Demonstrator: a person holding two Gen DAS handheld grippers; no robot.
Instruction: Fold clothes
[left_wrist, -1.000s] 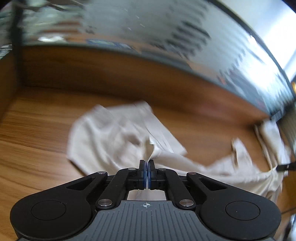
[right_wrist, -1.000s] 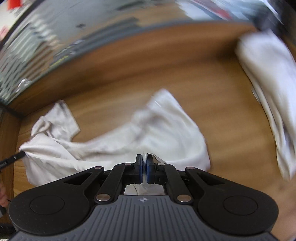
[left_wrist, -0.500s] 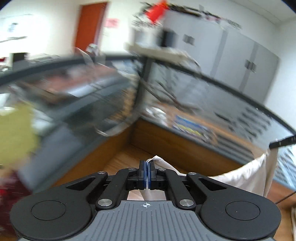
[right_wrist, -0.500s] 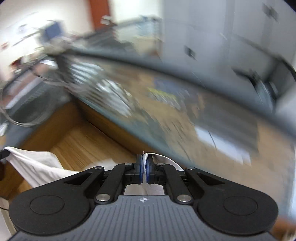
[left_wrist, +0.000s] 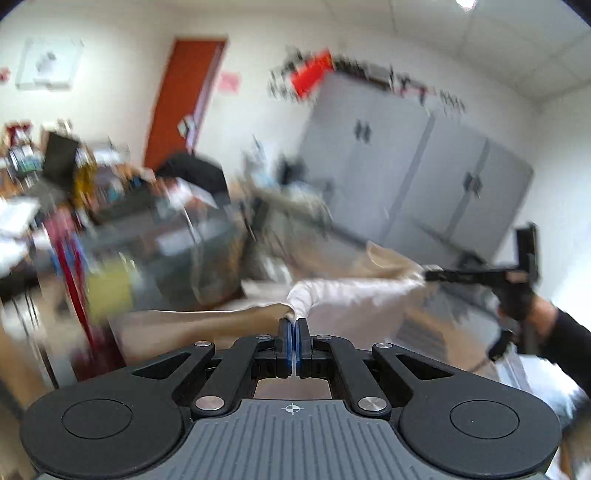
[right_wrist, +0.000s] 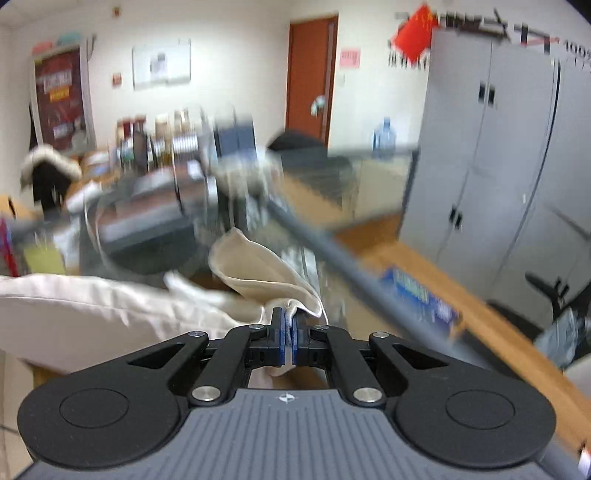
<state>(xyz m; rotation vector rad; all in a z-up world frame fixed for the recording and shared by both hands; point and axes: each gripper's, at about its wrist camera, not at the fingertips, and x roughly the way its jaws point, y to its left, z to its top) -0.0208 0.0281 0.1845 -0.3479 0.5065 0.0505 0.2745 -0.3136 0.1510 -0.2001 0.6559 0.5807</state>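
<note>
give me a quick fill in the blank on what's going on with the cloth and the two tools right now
1. Each tool is shut on an edge of the same cream ____.
2. In the left wrist view, the right tool appears on the ____ side of the picture.
3. The door behind the desks is coloured ____.

Missing words: garment; right; orange

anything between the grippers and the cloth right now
Nothing visible. The left gripper is shut directly on an edge of the cloth, and the right gripper is shut on another edge, with the cloth hanging between them.
</note>
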